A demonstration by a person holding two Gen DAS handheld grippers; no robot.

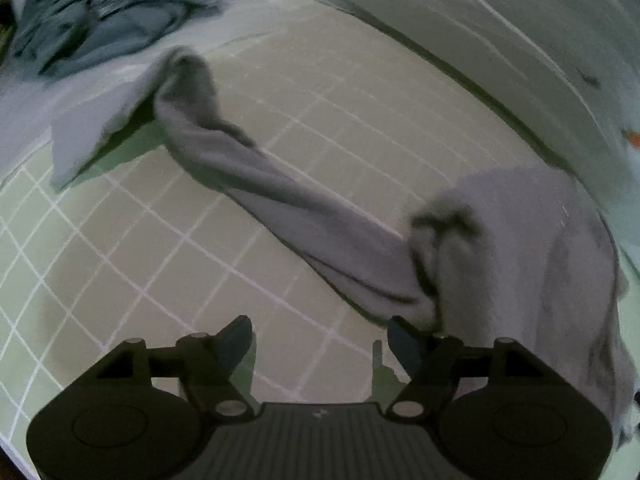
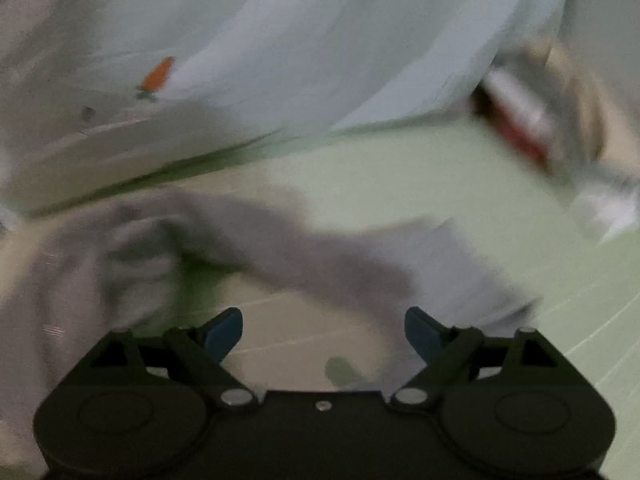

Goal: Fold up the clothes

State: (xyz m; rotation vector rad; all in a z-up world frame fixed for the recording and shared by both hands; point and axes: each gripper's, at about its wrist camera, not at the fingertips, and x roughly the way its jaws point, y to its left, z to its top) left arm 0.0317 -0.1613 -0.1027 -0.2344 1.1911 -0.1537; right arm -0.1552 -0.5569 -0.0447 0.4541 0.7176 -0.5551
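Lying across a pale green mat ruled with a white grid, a grey garment is bunched into a mound at the right of the left wrist view, and one long twisted sleeve trails from it toward the upper left. The left gripper hangs just above the mat with its jaws spread wide and nothing between them; its right fingertip sits right at the lower edge of the bunched grey cloth, though whether it touches is hard to tell. Near the top left of that view a heap of dark teal clothing rests on light blue-grey fabric at the end of the sleeve.

From the right wrist camera, heavily blurred, the same grey garment stretches from the left edge across the middle of the green mat. The right gripper is also open and empty, its blue-tipped fingers poised over the mat just short of the cloth. Pale sheeting with a small orange carrot mark lies beyond the mat. A blurred red and white object sits at the right.
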